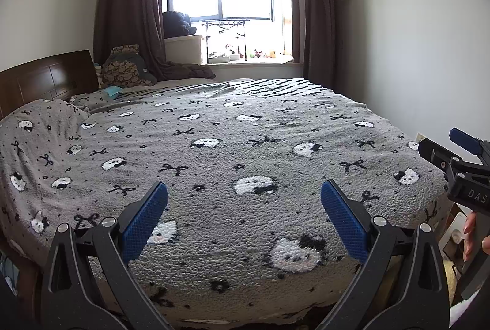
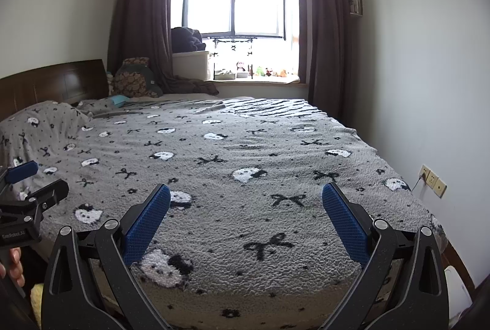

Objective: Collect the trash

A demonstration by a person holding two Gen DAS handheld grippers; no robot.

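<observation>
My left gripper (image 1: pixel 244 192) is open and empty, held over the near edge of a bed (image 1: pixel 232 146) covered by a grey blanket with cat faces and bows. My right gripper (image 2: pixel 246 195) is open and empty over the same bed (image 2: pixel 245 152). Each gripper shows at the edge of the other's view: the right one (image 1: pixel 459 164) and the left one (image 2: pixel 27 192). A small light blue item (image 1: pixel 111 91) lies near the pillows by the headboard; it also shows in the right wrist view (image 2: pixel 118 99). I cannot tell what it is.
A dark wooden headboard (image 1: pixel 46 78) stands at the left. A patterned cushion (image 1: pixel 125 69) and dark clothes lie at the bed's far corner. The window sill (image 1: pixel 251 57) holds small toys and a rack. A white wall with sockets (image 2: pixel 431 180) runs close on the right.
</observation>
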